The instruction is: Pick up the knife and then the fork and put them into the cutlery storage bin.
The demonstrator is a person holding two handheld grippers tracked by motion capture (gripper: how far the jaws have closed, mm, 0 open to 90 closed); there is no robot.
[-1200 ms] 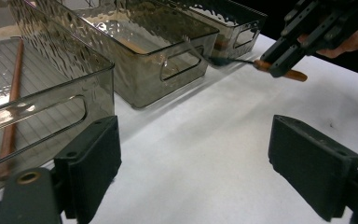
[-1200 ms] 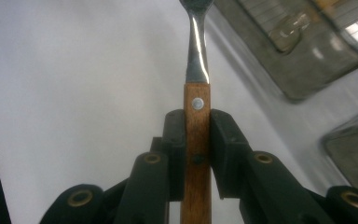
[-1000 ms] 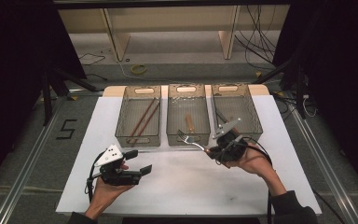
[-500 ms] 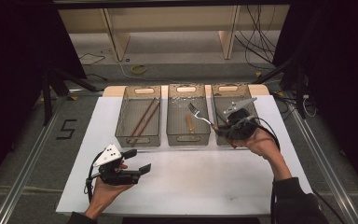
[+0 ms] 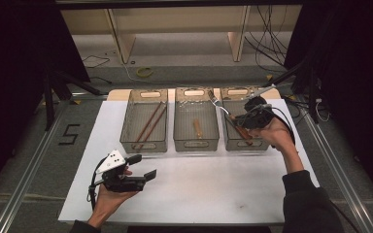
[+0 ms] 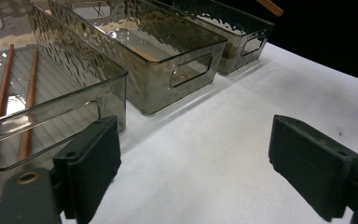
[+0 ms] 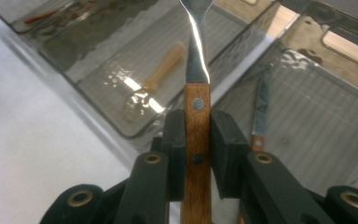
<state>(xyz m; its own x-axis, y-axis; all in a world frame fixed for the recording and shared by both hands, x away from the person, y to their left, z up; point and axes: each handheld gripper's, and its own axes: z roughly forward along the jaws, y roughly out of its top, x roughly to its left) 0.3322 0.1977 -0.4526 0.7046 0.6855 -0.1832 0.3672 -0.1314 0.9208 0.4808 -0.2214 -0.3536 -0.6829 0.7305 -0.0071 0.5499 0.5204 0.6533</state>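
**Wood-handled fork carried over sorting bins**

Clamped upright in the right gripper (image 7: 197, 135): a steel fork with a riveted brown wooden handle (image 7: 197, 116), pinched by the handle so the tines lead. Seen at upper right of the high view, above the rightmost of three smoky clear plastic bins (image 5: 266, 143), where a wood-handled knife (image 7: 260, 116) already lies — judged a sort by type. Resting in the middle bin (image 5: 195, 144): a short wooden-handled utensil (image 5: 197, 128). In the left bin (image 5: 144, 145): two brown chopsticks (image 5: 149, 124). Parked at lower left on the white table (image 5: 213, 194): left gripper (image 5: 143, 167), jaws spread, holding nothing, out of the way.
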